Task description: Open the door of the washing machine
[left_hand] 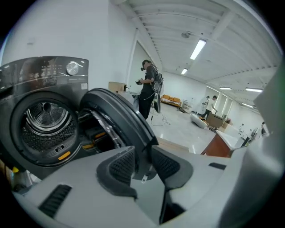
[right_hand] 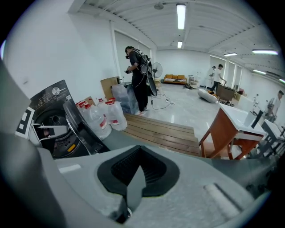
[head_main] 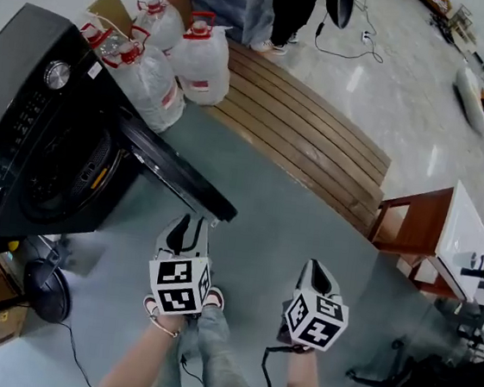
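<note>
The left tool [head_main: 193, 223] [left_hand: 142, 163] pinches the free edge of the door [head_main: 175, 170] [left_hand: 119, 115], its dark ribbed pads one on each side of the rim, with a small latch piece hanging just below them. The door stands swung well out from the black front-loading washing machine [head_main: 33, 121] [left_hand: 40, 80], so the round opening and the metal drum [left_hand: 44, 119] inside lie in plain sight. The right tool [head_main: 317, 273] [right_hand: 139, 165] is pressed together with nothing between its pads, held over the grey floor [head_main: 307, 230] beside the left one and clear of the machine. Just behind the door stand several large clear water bottles [head_main: 166, 58] [right_hand: 104, 116] with red caps, next to a slatted wooden platform [head_main: 305, 139] [right_hand: 160, 130]. A brown desk [head_main: 425, 225] with a white top is farther right, and a person [left_hand: 148, 87] [right_hand: 137, 78] stands beyond the bottles.
</note>
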Demonstrator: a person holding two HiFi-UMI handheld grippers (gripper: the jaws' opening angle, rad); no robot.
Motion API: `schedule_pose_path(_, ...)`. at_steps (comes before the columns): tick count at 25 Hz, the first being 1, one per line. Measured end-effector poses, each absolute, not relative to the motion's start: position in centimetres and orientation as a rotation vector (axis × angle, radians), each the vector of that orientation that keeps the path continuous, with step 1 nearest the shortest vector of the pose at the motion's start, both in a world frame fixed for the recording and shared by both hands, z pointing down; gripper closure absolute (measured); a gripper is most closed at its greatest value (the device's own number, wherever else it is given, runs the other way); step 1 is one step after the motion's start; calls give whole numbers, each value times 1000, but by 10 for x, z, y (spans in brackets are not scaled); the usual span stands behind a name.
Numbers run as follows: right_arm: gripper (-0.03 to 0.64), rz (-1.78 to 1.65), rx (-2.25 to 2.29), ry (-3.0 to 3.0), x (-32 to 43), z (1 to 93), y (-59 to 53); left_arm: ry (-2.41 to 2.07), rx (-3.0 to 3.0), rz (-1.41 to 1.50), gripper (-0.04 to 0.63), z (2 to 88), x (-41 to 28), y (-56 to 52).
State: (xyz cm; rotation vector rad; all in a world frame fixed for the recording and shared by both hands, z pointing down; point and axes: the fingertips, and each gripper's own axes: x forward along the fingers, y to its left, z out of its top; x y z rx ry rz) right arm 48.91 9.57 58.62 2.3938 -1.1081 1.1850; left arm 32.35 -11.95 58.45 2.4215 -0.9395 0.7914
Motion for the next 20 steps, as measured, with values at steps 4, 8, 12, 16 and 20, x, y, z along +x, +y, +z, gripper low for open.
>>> schedule_pose_path(4, 612, 1134, 2330, -1251, 457, 558, 49, -1063, 2370, 781, 497, 545, 260, -136)
schedule_pose_path(8, 612, 1077, 2212, -1430, 400, 517, 4, -1155, 2319, 721, 509, 487, 193, -149)
schedule_pose_path(12, 612, 1005, 2083, -1605, 335, 465, -31, -1261, 2297, 651, 538, 417, 122, -158)
schedule_pose_path(16, 612, 888, 1971, -1773, 280, 406, -64, -1423, 2279, 537, 548, 348, 51, -166)
schedule_pose_path(20, 612, 738, 1916, -1887, 249, 353, -95, -1583, 2225, 399, 557, 300, -9, -169)
